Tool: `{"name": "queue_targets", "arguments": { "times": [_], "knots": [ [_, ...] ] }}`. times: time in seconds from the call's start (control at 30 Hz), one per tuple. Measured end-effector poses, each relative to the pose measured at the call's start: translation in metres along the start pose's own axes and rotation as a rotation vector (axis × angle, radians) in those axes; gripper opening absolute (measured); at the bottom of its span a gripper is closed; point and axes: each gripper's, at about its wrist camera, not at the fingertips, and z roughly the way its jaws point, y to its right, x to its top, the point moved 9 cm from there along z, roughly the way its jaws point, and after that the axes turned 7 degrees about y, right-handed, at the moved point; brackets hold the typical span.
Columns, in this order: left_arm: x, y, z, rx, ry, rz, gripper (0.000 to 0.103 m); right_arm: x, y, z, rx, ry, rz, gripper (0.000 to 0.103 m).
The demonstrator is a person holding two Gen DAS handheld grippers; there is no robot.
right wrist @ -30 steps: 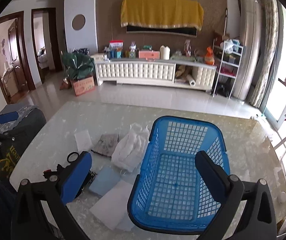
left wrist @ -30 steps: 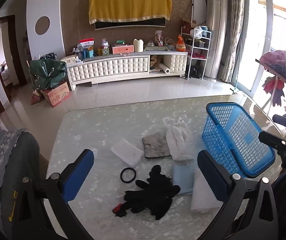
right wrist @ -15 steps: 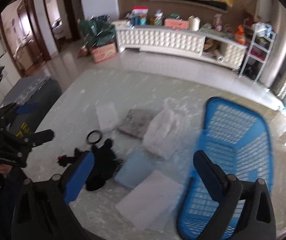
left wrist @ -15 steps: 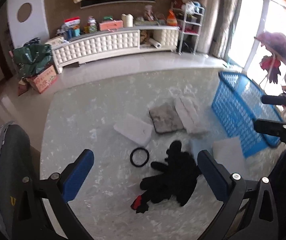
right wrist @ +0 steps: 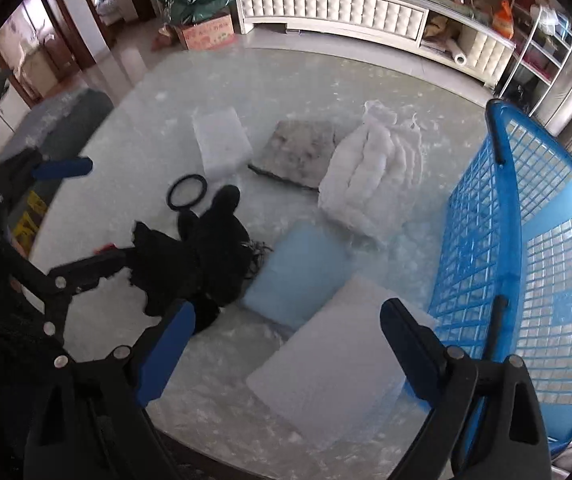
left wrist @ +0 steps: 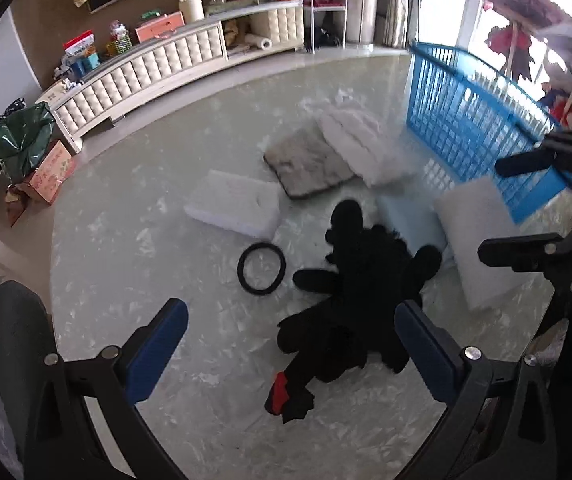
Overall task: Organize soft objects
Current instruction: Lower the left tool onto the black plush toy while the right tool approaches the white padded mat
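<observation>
Hovering left tongs spread apart above black plush, right tongs apart over white pad.

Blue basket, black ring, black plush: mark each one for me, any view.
blue basket [right wrist: 526, 216], right wrist view, on its lattice side wall.
black ring [left wrist: 261, 268], left wrist view, on the band's near edge.
black plush [left wrist: 366, 280], left wrist view, on the middle of its body.

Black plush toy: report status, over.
Left gripper open above the black plush toy, right gripper open, empty. Blue basket empty. Nothing blocking.
</observation>
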Motion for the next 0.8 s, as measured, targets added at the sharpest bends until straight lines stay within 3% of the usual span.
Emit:
{"name": "queue_targets", "arguments": {
  "times": [0.27,0.57,0.8],
  "knots": [
    [-0.007,0.006,0.015,-0.05,0.002,0.044,0.103,-0.015,-0.01,-0.001,0.007,-0.04,-0.038,0.094],
    [-0.004,0.036,0.027,-0.145,0.013,0.163,0.103,-0.039,0.019,0.013,-0.088,-0.141,0.049,0.091],
    [-0.008,0.049,0.06,-0.169,-0.05,0.234,0.103,-0.059,0.04,0.024,-0.141,-0.209,0.105,0.091]
  ]
}}
